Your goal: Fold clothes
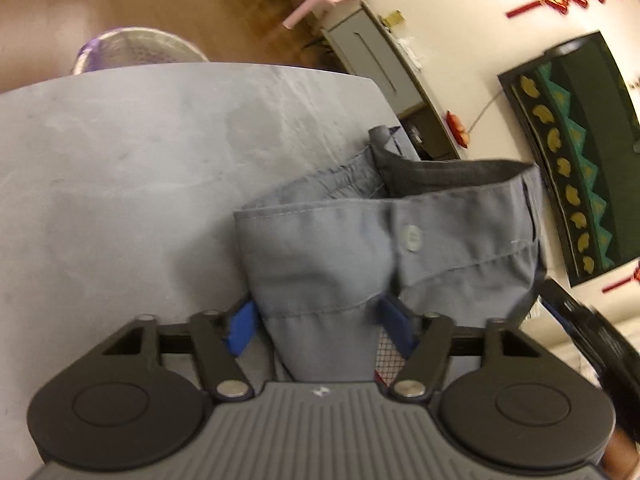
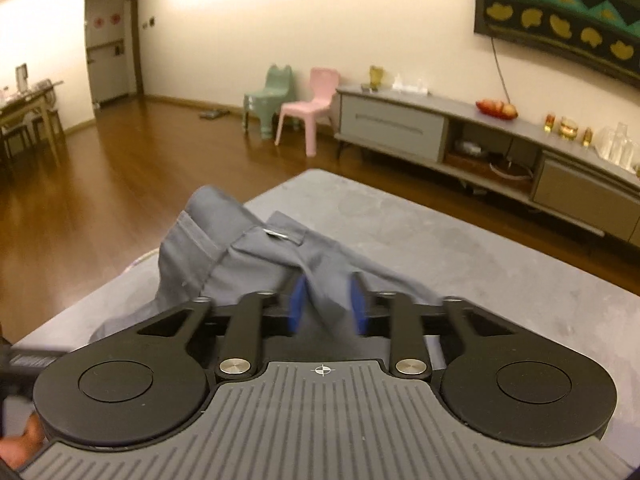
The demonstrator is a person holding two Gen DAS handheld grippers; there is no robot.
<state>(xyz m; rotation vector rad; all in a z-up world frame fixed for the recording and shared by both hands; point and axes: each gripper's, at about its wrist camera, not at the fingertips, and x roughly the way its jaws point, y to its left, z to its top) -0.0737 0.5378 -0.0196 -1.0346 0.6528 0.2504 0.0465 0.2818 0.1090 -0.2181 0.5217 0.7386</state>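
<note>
Grey trousers [image 1: 320, 248] with a white button on the waistband rest bunched on a grey table [image 1: 120, 160]. In the left wrist view the waistband stands open ahead of my left gripper [image 1: 320, 324]. Its blue pads [image 1: 242, 328] sit against a thick bunch of the fabric that fills the gap between them. In the right wrist view my right gripper [image 2: 328, 308] stands open over the trousers [image 2: 248, 264]. A loose ridge of cloth runs between its blue pads [image 2: 298, 308], and they do not pinch it.
The table edge [image 2: 280, 188] drops to a wooden floor [image 2: 120, 180]. A woven basket [image 1: 132, 48] stands beyond the table's far side. A pink chair [image 2: 308, 108], a green chair [image 2: 268, 96] and a long grey cabinet [image 2: 440, 120] line the wall.
</note>
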